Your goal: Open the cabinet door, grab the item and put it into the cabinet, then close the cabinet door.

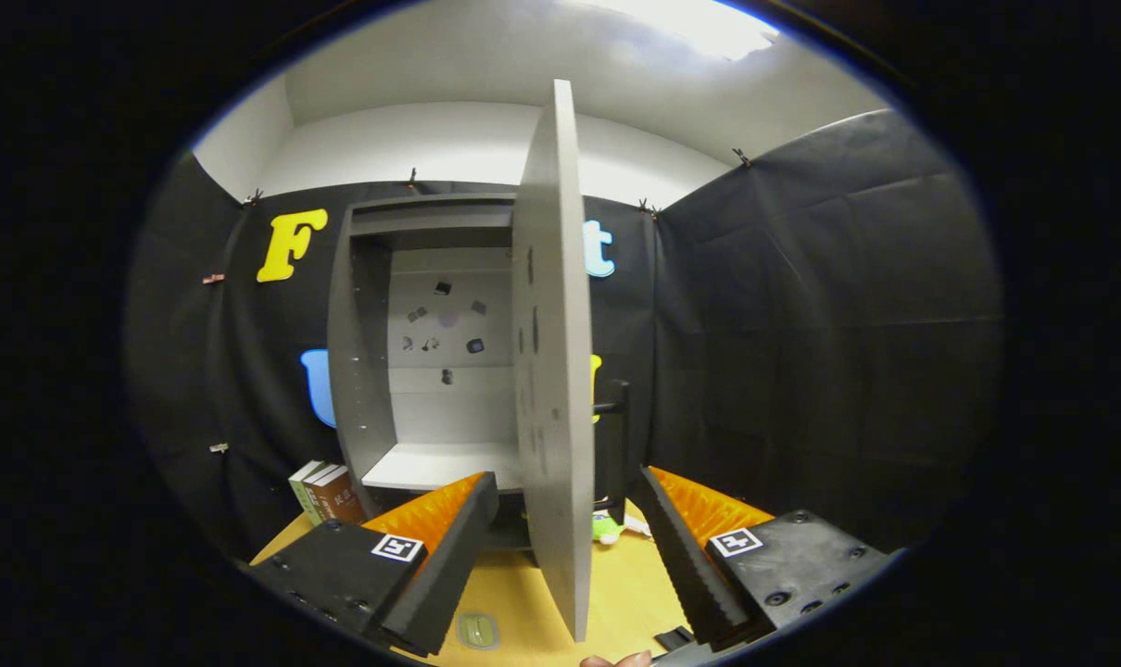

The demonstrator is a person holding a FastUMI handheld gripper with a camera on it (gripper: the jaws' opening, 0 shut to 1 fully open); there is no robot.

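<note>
A grey cabinet stands on the wooden table against the booth wall, its inside bare down to a pale shelf. Its door is swung wide and stands edge-on straight ahead, reaching forward between my fingers. A black bar handle sticks out on the door's right face. My gripper is open, one finger on each side of the door with a gap to it on both sides. A small green toy lies on the table just beyond the door's lower edge, partly hidden by it.
Two or three books stand upright left of the cabinet's foot. Black cloth walls close the booth at left, back and right. A small flat greenish tag lies on the table near my left finger. A person's fingertip shows lowest.
</note>
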